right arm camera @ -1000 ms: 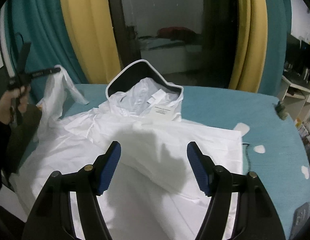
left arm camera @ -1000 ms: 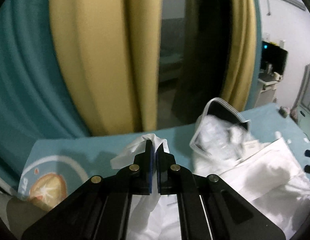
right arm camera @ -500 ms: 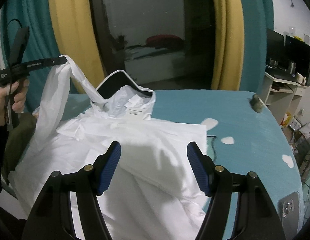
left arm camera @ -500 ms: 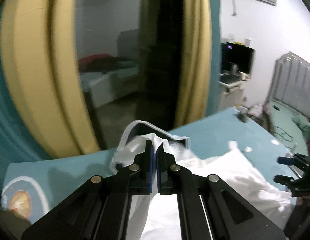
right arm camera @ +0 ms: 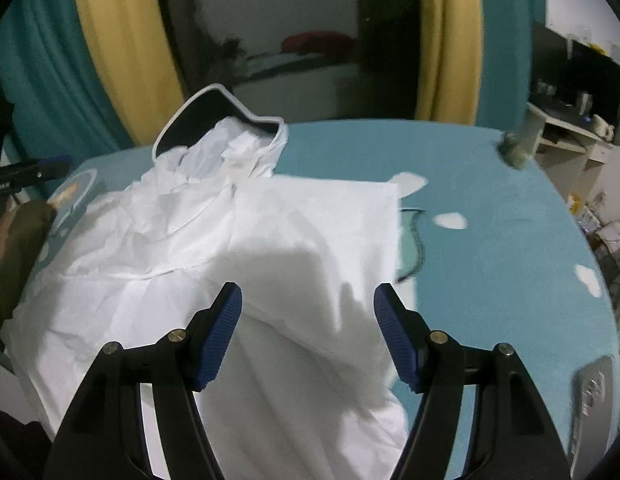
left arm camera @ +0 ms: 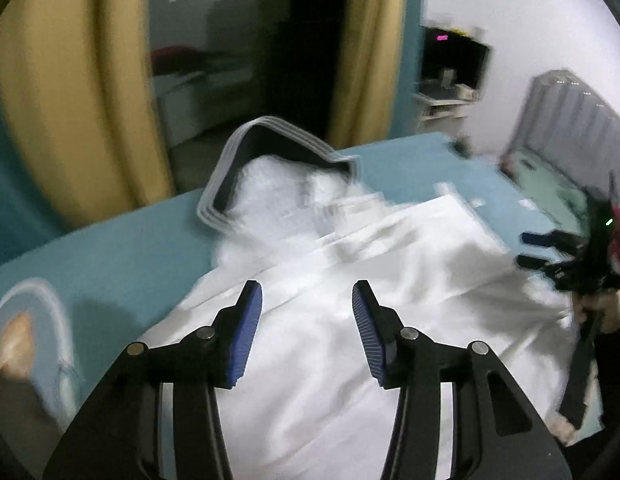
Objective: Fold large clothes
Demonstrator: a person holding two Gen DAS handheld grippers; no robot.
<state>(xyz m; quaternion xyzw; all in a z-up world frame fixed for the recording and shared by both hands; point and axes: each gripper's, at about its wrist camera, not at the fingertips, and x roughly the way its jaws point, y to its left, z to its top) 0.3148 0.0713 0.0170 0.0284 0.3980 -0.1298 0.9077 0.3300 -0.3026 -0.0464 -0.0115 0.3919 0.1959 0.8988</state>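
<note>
Beneath both grippers, the white garment (right arm camera: 269, 240) lies spread on the teal bed (right arm camera: 490, 260). Left gripper (left arm camera: 307, 332) has just been opening, nothing between its jaws; right gripper (right arm camera: 307, 332) hangs wide, empty.

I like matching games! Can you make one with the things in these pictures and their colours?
Things:
1. big garment
2. bed cover
3. claw pads
4. curtain stripe

Colours:
a. yellow
b. dark blue
c. white
d. teal

Pairs: 1-c, 2-d, 3-b, 4-a
</note>
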